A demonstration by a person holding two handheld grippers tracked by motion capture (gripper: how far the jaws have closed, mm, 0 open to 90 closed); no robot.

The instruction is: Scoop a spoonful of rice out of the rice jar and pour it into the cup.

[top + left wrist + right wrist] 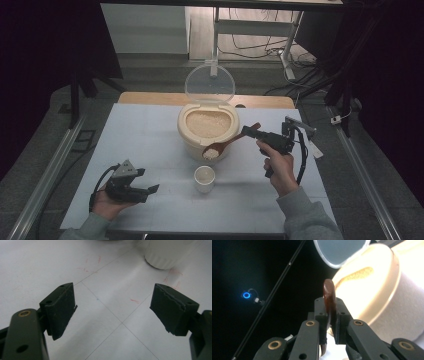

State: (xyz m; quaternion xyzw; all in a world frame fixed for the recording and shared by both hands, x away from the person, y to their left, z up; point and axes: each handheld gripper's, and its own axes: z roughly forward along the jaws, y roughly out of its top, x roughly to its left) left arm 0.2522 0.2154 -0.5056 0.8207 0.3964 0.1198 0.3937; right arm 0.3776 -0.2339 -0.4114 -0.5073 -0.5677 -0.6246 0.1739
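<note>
A cream rice container (pixel 207 131) with its clear lid (pixel 209 82) raised stands mid-table, filled with rice. My right gripper (pixel 248 131) is shut on the handle of a brown wooden spoon (pixel 229 142). The spoon's bowl holds rice and hangs in front of the container, above a small white cup (pixel 204 178). In the right gripper view the spoon handle (pixel 329 302) is clamped between the jaws, with the container (pixel 387 297) close behind. My left gripper (pixel 150 189) is open near the table's front left; in its own view the cup (pixel 166 253) sits beyond the spread jaws.
The white table (pixel 150 140) has thin grid lines and red marks. A wooden board edge (pixel 150 98) lies behind it. Metal rails (pixel 50 170) run along both sides, and a desk frame with cables (pixel 280 45) stands farther back.
</note>
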